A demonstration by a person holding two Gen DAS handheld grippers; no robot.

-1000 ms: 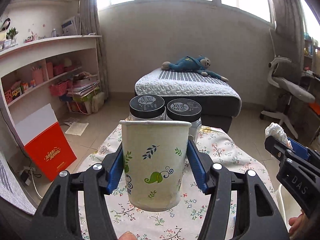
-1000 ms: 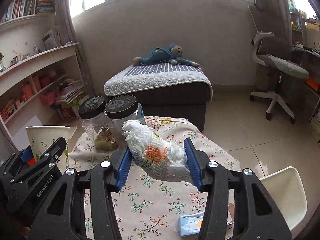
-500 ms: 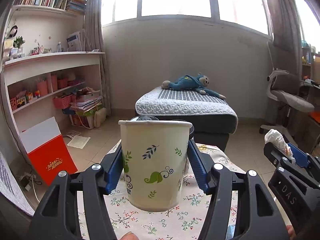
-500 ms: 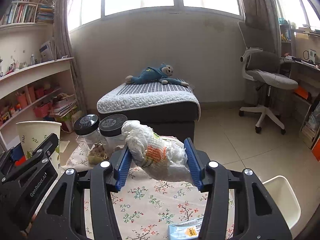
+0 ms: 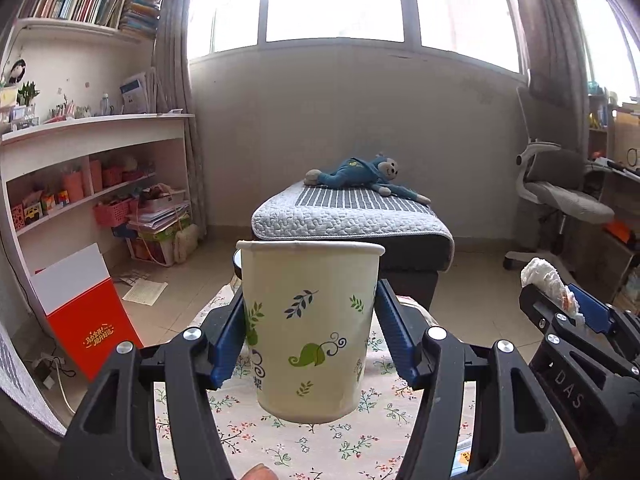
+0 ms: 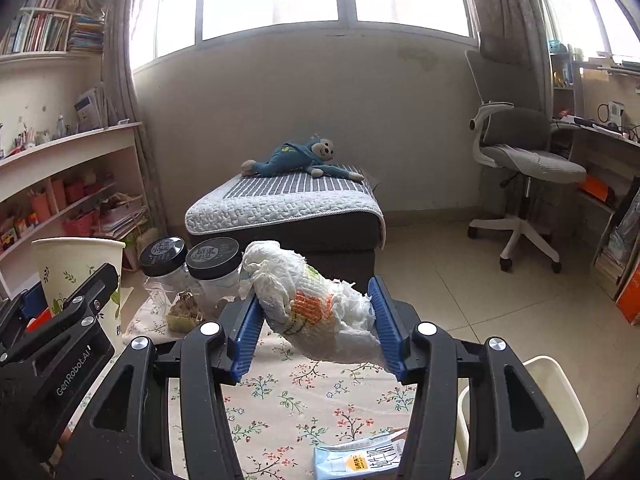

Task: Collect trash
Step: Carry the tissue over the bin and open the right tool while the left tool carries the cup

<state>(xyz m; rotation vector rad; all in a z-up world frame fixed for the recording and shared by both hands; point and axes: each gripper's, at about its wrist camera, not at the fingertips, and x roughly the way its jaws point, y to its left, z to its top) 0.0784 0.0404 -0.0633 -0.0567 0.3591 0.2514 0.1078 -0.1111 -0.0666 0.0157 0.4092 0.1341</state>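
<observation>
Bedroom w/ a big window, low bed (image 5: pixel 352 216) at the far side and a floral tabletop (image 6: pixel 304 396) up close. What's changed over the last sec: both views have tipped up and lifted, so the two black-lid jars (image 6: pixel 212 256) that poked out above the paper cup (image 5: pixel 310 328) in the left view are now hidden behind it, and more window shows.

Left hand-held gripper (image 5: pixel 310 336) is pinching the cup by its sides, upright, bottom clear of the cloth. Right hand-held gripper (image 6: pixel 312 316) is clamped on the crumpled wrapper (image 6: pixel 312 300), white w/ an orange patch, also well off the tabletop. Grip width looks the same on both, nothing slipping afaict.

So imo pickup is done for these two and it's now the carry phase. White bin (image 6: pixel 560 396) sits low at the near right, just beside the tabletop edge, prob the drop spot. A blue carton (image 6: pixel 360 460) lies flat on the cloth near the right gripper, still to be collected.
</observation>
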